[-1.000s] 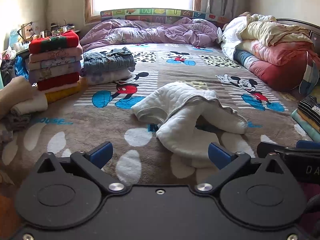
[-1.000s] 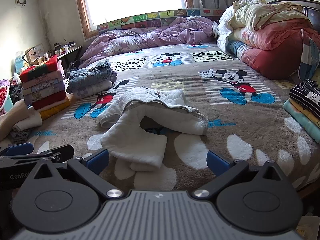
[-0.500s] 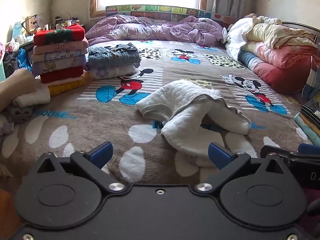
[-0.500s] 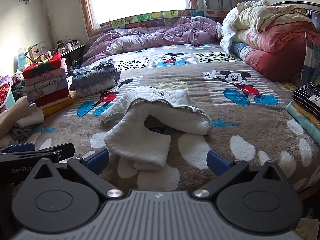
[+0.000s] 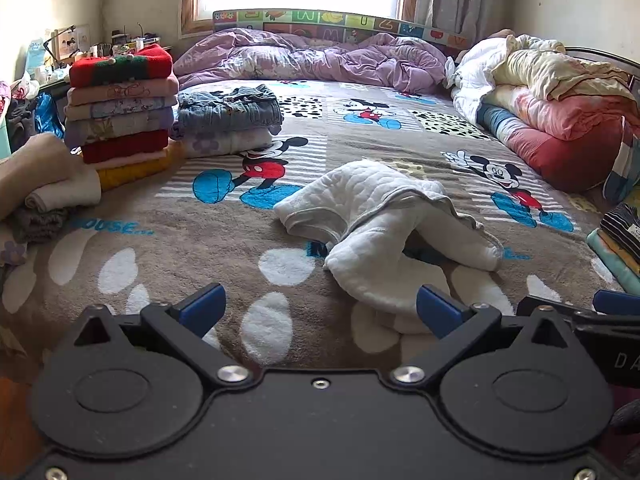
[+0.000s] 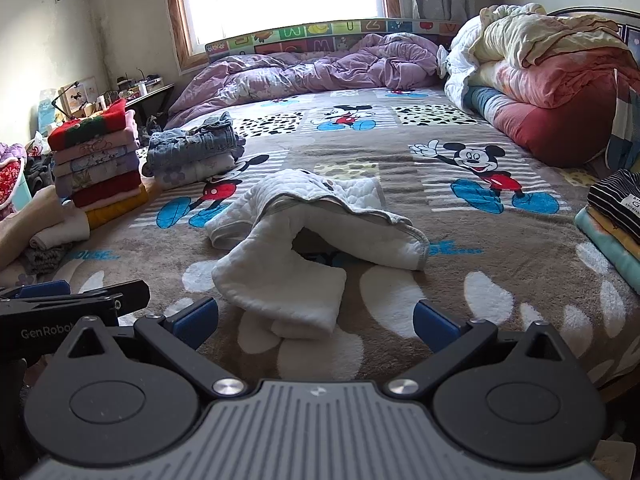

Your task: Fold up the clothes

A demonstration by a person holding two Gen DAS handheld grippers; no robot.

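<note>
A white quilted garment (image 5: 384, 224) lies crumpled on the Mickey Mouse blanket (image 5: 200, 240), its two ends splayed toward me; it also shows in the right wrist view (image 6: 304, 240). My left gripper (image 5: 320, 310) is open and empty, hovering at the bed's near edge, short of the garment and to its left. My right gripper (image 6: 314, 320) is open and empty, just in front of the garment's near end. Each gripper shows at the edge of the other's view.
A tall stack of folded clothes (image 5: 122, 108) and folded jeans (image 5: 228, 120) stand at the left. A purple duvet (image 5: 320, 60) lies at the head. Piled quilts (image 5: 560, 112) and folded clothes (image 6: 616, 216) line the right side.
Both grippers have drifted slightly forward and up over the bed edge, staying open. The garment has not moved.
</note>
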